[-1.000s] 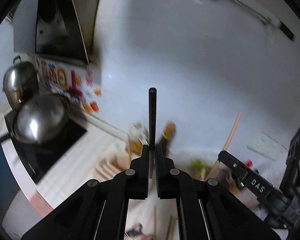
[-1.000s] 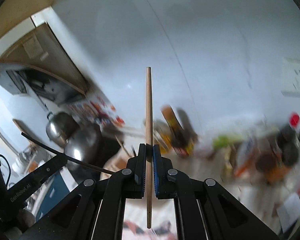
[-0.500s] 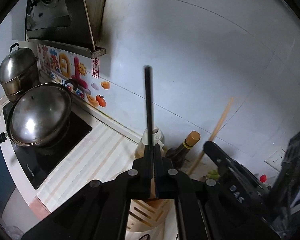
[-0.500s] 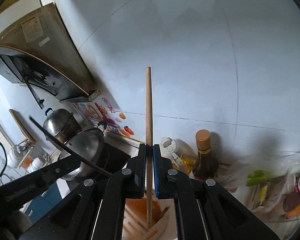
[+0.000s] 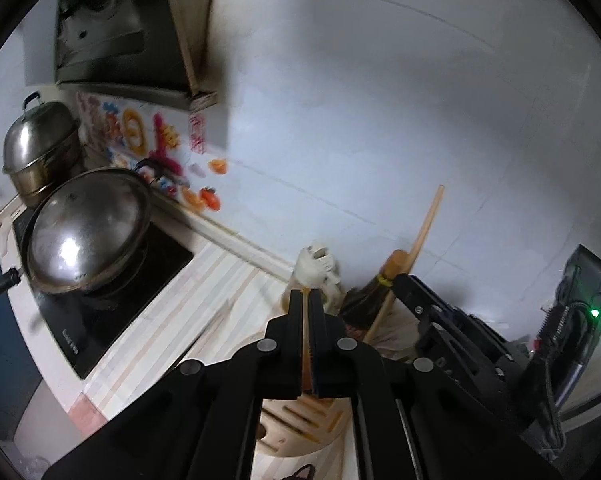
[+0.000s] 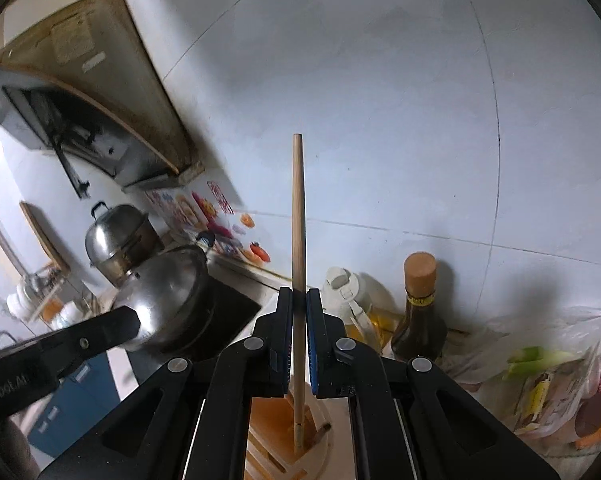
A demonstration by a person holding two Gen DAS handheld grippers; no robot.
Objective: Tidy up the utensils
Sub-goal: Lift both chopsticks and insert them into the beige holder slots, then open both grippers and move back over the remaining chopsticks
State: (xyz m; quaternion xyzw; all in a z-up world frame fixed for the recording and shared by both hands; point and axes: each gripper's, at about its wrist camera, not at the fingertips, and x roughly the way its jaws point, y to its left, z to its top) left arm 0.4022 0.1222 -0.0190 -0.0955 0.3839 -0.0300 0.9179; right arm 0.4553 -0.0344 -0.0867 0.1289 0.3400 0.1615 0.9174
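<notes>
Now: black chopstick gone from my shut left gripper (image 5: 310, 296), presumably dropped into holder (image 5: 300, 432); right gripper (image 6: 299, 296) clamps wooden chopstick (image 6: 298, 216), next in.

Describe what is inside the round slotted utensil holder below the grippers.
The right gripper's pale wooden stick dips into the round slotted utensil holder; a dark stub protrudes beside it. Gripper bodies hide the rest.

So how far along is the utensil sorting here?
Done: one dark stick end rests in the utensil holder. In hand: the right gripper clamps a wooden chopstick, lower tip inside the holder. Remaining: release it. The left gripper is shut; whether it holds anything is unclear.
</notes>
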